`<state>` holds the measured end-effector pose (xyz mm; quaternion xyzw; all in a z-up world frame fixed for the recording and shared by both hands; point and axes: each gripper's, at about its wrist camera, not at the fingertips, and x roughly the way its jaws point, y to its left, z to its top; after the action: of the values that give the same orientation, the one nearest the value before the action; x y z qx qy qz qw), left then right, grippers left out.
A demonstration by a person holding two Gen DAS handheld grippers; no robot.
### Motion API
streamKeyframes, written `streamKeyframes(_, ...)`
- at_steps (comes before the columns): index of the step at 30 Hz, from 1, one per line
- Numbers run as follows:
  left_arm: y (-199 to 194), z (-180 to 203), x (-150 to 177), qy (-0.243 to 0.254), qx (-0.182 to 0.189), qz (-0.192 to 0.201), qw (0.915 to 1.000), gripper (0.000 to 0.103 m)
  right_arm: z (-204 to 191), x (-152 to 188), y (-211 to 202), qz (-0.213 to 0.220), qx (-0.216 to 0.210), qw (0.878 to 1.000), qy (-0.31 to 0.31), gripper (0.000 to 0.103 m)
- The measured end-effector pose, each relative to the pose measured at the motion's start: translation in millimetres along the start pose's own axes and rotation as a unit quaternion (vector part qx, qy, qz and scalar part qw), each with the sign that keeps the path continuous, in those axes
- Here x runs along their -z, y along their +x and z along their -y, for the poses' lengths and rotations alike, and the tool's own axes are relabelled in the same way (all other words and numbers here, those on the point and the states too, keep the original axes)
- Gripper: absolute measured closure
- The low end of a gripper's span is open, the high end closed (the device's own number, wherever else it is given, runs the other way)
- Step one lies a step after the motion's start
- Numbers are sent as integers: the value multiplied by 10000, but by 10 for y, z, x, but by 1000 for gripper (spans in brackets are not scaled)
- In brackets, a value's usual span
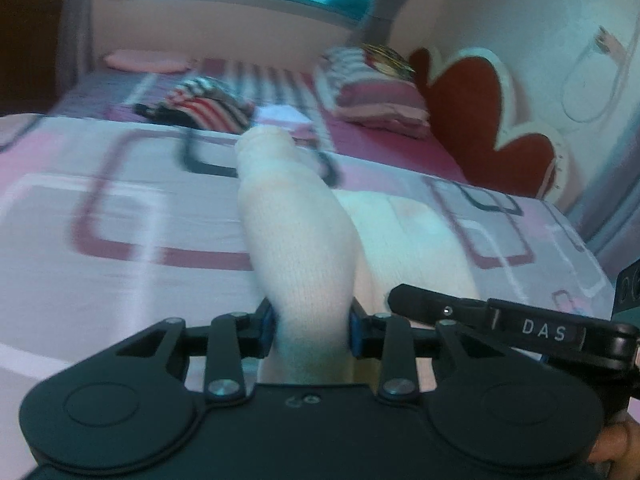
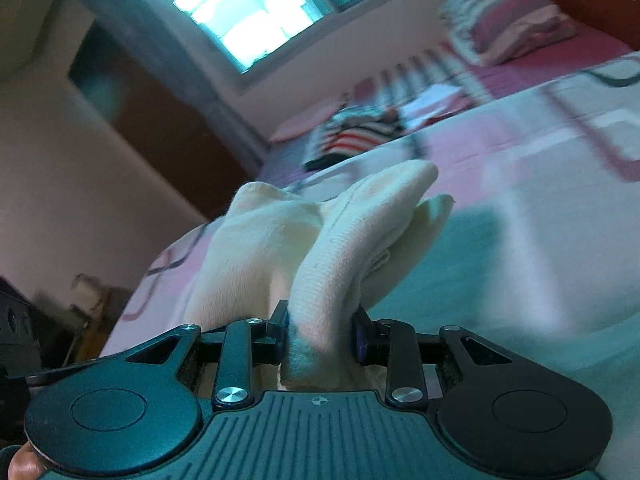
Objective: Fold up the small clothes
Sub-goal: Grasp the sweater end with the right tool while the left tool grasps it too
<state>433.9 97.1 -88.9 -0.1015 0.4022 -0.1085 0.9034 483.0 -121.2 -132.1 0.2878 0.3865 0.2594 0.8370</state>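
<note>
The left gripper (image 1: 311, 330) is clenched on a cream-white knitted sock (image 1: 296, 240), which rises from between its blue-padded fingers (image 1: 267, 328) and stretches away over the pink and white patterned bedspread (image 1: 120, 200). The right gripper (image 2: 320, 338) also grips cream sock fabric (image 2: 352, 232), a ribbed fold pinched between its jaws, with more of the sock bunched just to the left, above the bedspread (image 2: 520, 200). In the left wrist view the tip of the right tool, marked DAS, lies close on the right. Far across the bed sit a red, white and black striped garment (image 1: 208, 106), a striped pillow (image 1: 372, 92) and a red heart-shaped headboard (image 1: 472, 108).
</note>
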Motion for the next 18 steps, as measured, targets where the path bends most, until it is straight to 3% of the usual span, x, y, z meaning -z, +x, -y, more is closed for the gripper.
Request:
streamKeyframes(6, -355, -1068, -60, -257, -238, 64, 9994, 70, -937, 374, 775, -138, -183, 9997, -46, 73)
streamKeyframes(11, -399, -1741, -48, -458, -409, 12, 9981, 70, -1435, 606, 1474, -360, -184, 9991, -133, 73)
streamKeyframes(15, -195, -2123, 22, -597, -482, -203, 9968, 69, -1507, 744, 1855, -582, -34, 9980, -235, 73)
streamKeyframes(18, -73, -2324, 130, -673, -439, -216, 9965, 54, -1405, 783, 2044, -655, 294, 9970, -291, 73)
